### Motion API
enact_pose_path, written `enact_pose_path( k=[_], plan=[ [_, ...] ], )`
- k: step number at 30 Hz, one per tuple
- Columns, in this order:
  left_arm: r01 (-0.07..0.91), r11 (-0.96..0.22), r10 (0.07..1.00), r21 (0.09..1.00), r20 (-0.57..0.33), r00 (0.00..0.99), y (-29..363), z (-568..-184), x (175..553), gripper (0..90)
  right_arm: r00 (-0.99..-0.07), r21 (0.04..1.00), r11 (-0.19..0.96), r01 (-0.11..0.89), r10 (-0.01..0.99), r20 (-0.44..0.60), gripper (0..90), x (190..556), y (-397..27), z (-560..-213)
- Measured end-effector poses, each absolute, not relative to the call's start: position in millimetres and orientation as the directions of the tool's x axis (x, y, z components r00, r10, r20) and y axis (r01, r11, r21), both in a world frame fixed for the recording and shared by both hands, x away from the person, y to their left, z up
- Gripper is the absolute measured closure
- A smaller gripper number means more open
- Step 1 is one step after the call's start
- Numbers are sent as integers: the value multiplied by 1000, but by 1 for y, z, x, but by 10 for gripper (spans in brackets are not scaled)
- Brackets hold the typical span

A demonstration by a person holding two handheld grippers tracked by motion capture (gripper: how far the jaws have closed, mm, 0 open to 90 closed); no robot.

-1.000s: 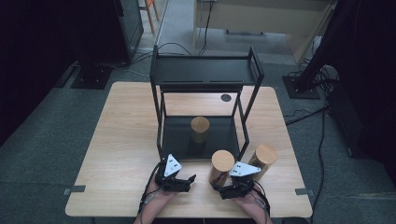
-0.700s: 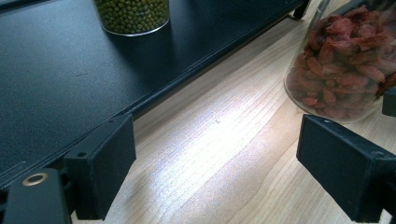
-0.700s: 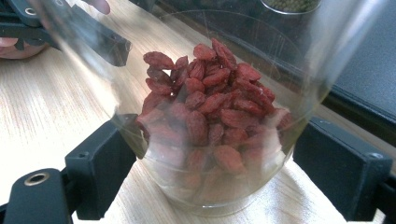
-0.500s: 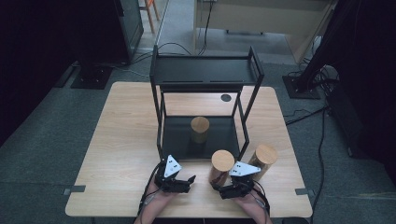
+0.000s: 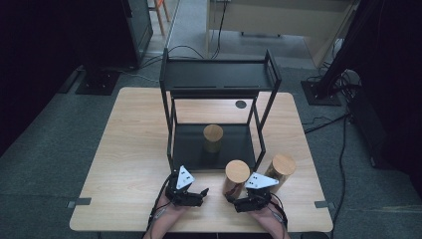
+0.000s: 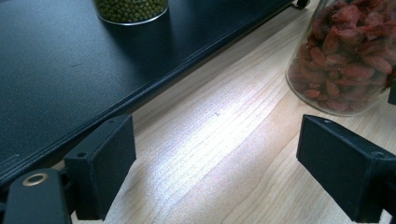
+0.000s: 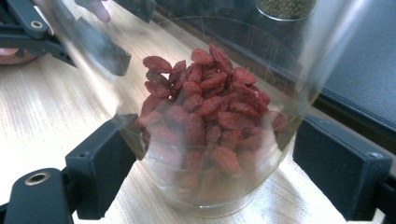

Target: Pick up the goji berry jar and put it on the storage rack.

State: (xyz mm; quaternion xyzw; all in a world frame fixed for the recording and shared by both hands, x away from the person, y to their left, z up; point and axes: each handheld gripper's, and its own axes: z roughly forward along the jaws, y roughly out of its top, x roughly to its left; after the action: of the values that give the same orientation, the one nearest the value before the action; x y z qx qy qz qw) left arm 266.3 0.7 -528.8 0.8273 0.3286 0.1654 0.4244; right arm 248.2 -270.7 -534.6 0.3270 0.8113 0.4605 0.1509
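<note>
Glass jar of red dried berries, wooden-lidded, was stood upright on the worktop at the near edge, just in front of the black rack. Right gripper was set around its base, fingers spread wide, one at either side, contact with the glass not discernible. Left gripper was placed left of the jar, fingers wide, nothing between. Second lidded jar was stood to the right; a third, of green beans, on the rack's lower shelf.
</note>
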Motion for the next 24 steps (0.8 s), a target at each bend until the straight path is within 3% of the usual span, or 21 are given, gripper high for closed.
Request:
enact_pose_path(
  k=[13,24],
  plan=[
    [416,-441,684,795,-2,730,-1,-529,268,121,-742,868,308,388,664,96,142,247,-273,-528],
    [425,-446,681,788,-10,732,-2,-530,269,122,-736,874,315,370,674,69,159,248,-268,-514]
  ],
)
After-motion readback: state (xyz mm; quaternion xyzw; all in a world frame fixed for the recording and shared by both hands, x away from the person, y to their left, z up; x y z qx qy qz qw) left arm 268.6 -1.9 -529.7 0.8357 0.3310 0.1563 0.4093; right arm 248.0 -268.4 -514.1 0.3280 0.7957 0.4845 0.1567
